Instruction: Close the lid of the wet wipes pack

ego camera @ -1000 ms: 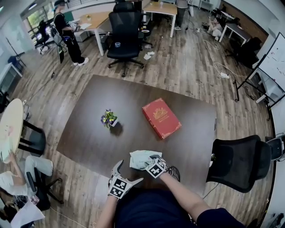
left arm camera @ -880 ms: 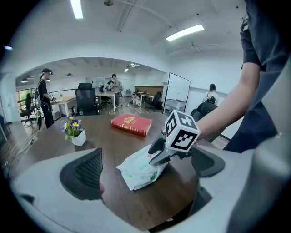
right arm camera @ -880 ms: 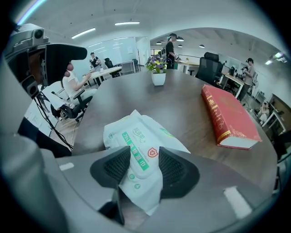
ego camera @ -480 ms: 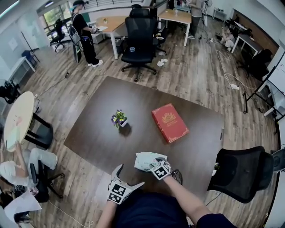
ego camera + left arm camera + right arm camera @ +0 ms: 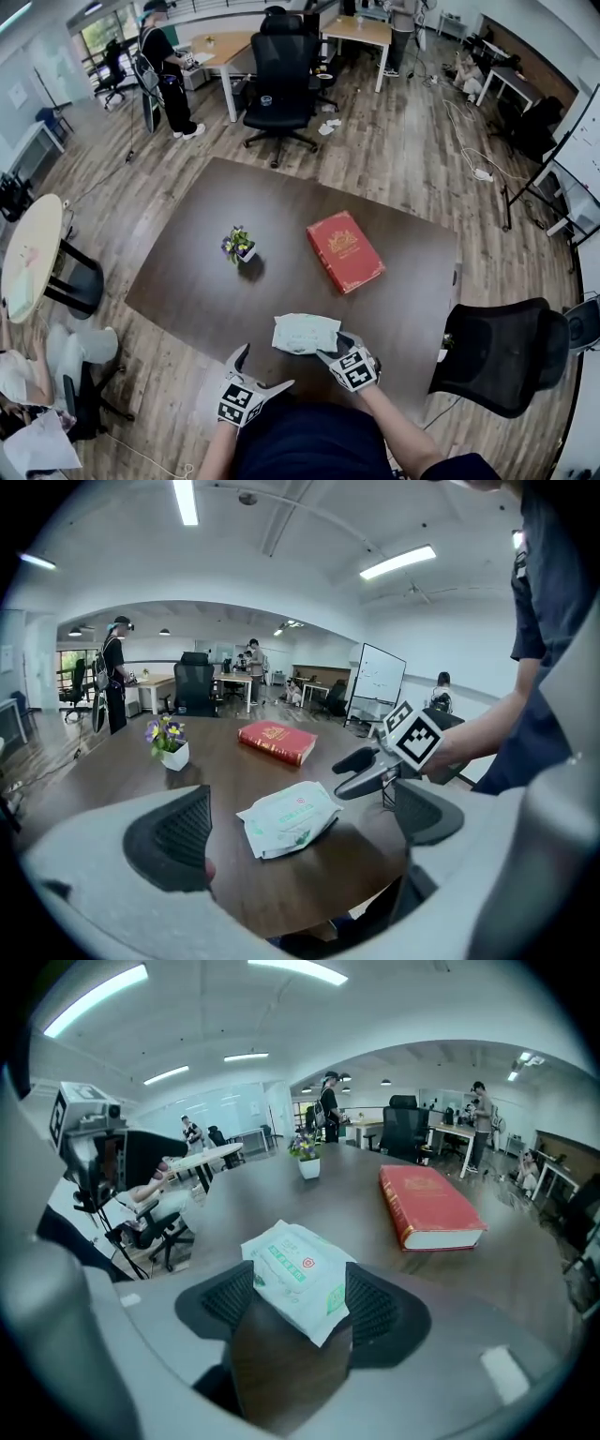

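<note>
— What has been moved since a second ago?
— The right gripper (image 5: 334,354) has been drawn back and up from the wipes pack (image 5: 305,333). Its jaws have just been opening and are seen apart, with the pack framed between them but not pressed by either pad.

— And the left gripper (image 5: 258,370)?
— It is held off the near edge, to the left of the pack. Its jaws are spread wide and nothing is gripped.

— How is the surface described?
— A dark brown table (image 5: 281,211) is set on a wood-plank floor (image 5: 394,141) in an open office. The pack is laid flat near the front edge, printed face up.

— What else is found around?
— A red book (image 5: 343,251) is placed beyond the pack, and a small flower pot (image 5: 237,246) to its left, both well apart from it. A black office chair (image 5: 281,66) is parked past the far edge, and a person (image 5: 161,70) is seen standing by the desks (image 5: 220,42).

— Is anything in the way?
— The stretch of table between the grippers and the pack is left bare.
</note>
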Tool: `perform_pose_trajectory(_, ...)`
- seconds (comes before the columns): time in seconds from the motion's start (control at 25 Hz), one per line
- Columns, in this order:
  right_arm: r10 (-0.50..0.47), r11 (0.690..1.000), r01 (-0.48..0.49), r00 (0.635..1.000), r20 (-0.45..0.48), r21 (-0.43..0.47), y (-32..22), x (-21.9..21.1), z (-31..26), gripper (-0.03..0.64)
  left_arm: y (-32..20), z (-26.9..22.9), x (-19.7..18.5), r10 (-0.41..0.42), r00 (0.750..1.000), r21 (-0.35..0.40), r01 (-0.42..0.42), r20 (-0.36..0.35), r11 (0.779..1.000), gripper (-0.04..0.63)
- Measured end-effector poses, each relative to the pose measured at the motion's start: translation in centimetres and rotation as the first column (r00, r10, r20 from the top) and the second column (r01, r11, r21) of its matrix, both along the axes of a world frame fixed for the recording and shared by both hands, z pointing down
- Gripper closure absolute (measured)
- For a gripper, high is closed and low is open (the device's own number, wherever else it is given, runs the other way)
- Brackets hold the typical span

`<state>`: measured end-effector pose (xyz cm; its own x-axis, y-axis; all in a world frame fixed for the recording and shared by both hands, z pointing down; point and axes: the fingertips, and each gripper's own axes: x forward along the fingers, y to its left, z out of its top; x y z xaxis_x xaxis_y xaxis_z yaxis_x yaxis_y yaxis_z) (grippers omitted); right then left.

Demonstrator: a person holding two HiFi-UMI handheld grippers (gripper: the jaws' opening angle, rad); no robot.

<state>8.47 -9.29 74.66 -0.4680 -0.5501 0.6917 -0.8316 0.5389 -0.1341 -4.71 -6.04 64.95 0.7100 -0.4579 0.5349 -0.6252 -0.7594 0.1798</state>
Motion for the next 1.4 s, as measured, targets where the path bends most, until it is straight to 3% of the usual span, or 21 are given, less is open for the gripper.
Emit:
perform_pose_trajectory(0.4,0.103,0.994,-0.105,0.989,0.108,0.013,3.1,4.3,-6.3,0.147,-1.0,-0.2,0.4,-0.004,1.0,0.001,0.004,-0.026,1.0,-0.005)
perform_pose_trajectory(0.72,0.134,0.99,-0.139,0.975,0.175,0.015,5.0,5.5,-7.7,0.104,-0.9,-0.2,0.1,-0.008,1.0,-0.001,0.008,-0.029,1.0,-0.005)
perform_pose_trajectory(1.4,0.103,0.993,-0.11,0.983,0.149,0.041,5.8,4.8,-9.1,0.095,0.8,-0.1,-1.5,-0.02,1.0,-0.017,0.02,-0.021,1.0,-0.005)
